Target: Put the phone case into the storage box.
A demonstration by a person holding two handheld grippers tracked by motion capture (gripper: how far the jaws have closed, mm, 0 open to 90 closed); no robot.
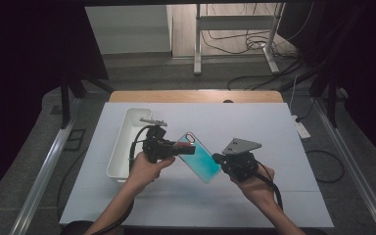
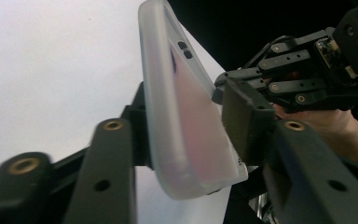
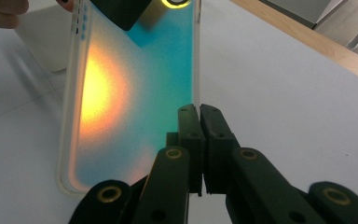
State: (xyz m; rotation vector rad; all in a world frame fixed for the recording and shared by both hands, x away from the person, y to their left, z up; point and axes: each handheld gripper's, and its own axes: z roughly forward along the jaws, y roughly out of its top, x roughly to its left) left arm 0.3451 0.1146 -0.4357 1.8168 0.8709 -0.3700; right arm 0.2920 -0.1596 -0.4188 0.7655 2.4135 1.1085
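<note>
Phone case (image 1: 199, 156), teal with an orange glow, held above the white worktop (image 1: 254, 132) between both grippers. Right gripper (image 1: 217, 159): jaws together, pinching the case's side edge. Left gripper (image 1: 180, 146): jaws straddle the case's camera end, pads touching its two faces, so clamped on it. White bin (image 1: 127, 142) sits just beside the left hand. Judgement: case lifted and shared by both grippers; hand-over or placing in the bin not yet done.
</note>
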